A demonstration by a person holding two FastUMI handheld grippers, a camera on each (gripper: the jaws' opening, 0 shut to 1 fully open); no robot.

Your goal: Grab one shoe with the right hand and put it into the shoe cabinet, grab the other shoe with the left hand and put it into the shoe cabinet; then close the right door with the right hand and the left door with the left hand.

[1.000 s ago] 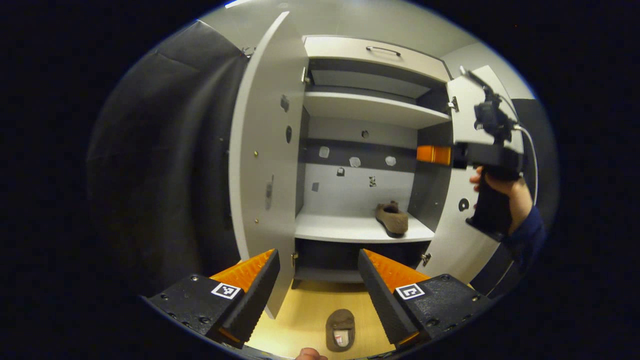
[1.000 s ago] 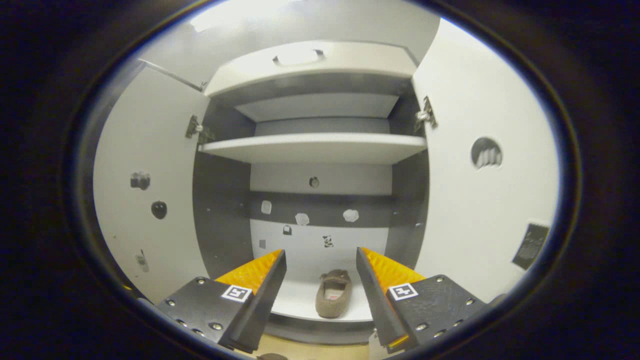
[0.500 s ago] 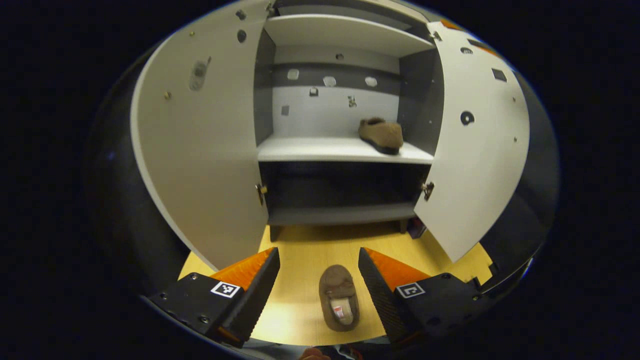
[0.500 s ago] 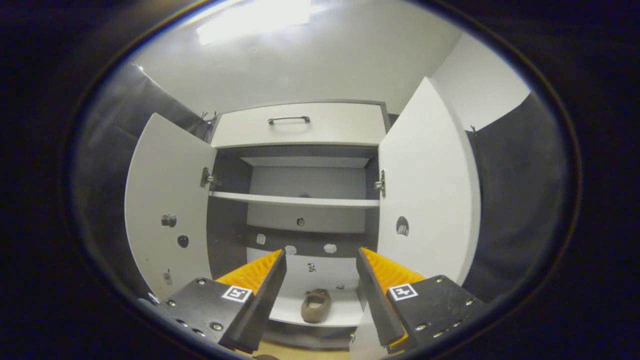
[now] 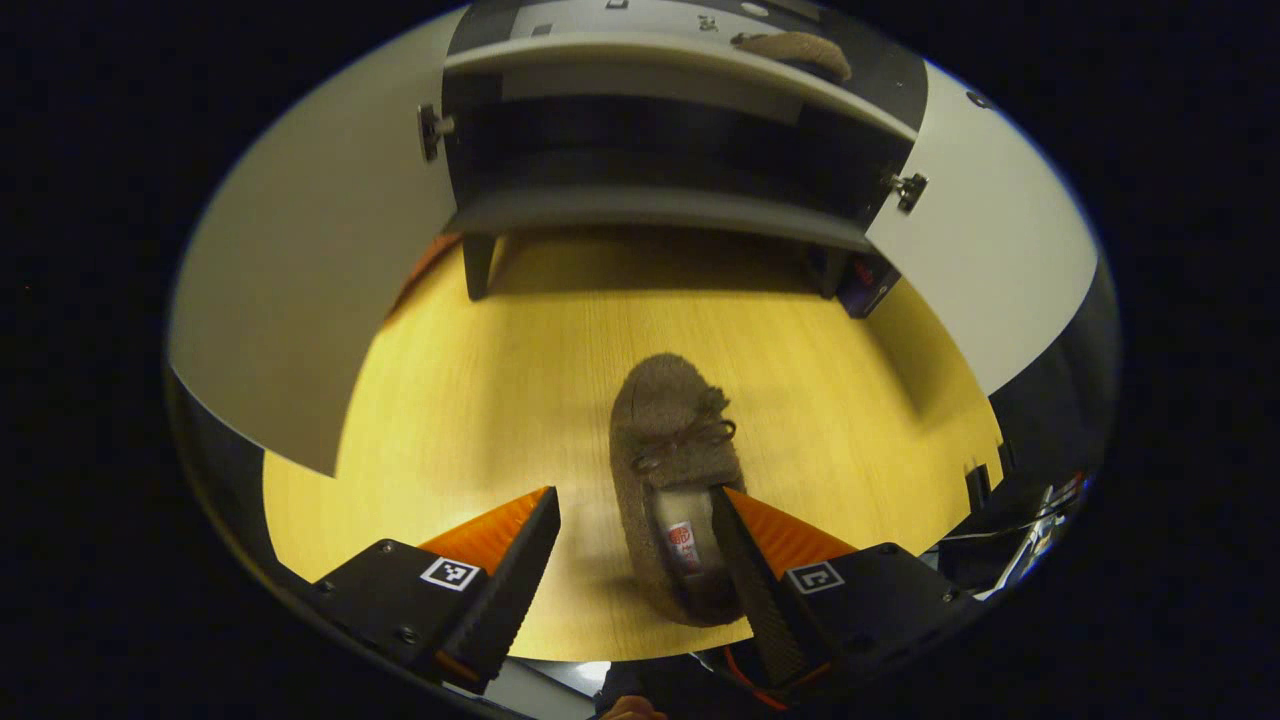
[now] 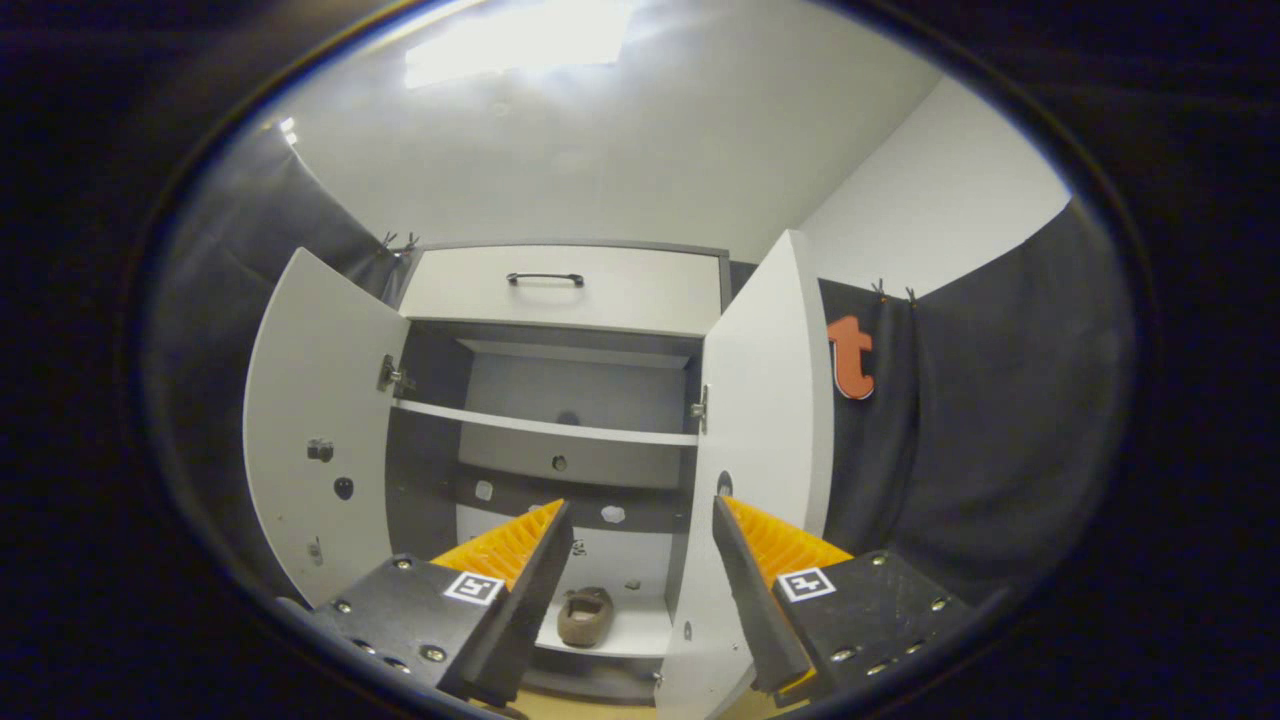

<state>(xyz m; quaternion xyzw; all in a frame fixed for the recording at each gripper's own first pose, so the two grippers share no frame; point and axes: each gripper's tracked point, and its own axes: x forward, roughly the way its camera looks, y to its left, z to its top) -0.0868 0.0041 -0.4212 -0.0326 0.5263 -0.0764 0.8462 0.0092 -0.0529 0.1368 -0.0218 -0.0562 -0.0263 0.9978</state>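
Second brown fuzzy moccasin slipper [image 5: 672, 470] was seen lying on the light wooden floor [image 5: 450, 400] in front of the white shoe cabinet [image 5: 650, 150], toe pointed toward the cabinet, heel opening nearest the camera in the left gripper view. The left gripper [image 5: 635, 560] was held low over it with fingers spread wide; the heel end sat between them, close against the right-side finger, no pinch yet. Approach from the heel was judged deliberate, so the shoe can be carried toe-first onto a shelf.

The first matching brown slipper [image 6: 585, 616] was found already resting on the lower white shelf [image 6: 640, 632], placed toward the right side, likely leaving room on the left for its pair. It was also glimpsed at the top of the left gripper view [image 5: 795, 50].

The right gripper [image 6: 638, 590] was held well back from the cabinet, fingers spread, nothing between them; likely parked clear so the left hand has room. Both white cabinet doors were open: left door [image 6: 320, 430] swung wide, right door [image 6: 765, 440] standing edge-on just beside the right gripper's line of sight.

Task judged roughly a third done: one shoe stowed, second not yet grasped, both doors still to be shut. Risk noted: off-centre fingers may only clip one side of the soft heel.
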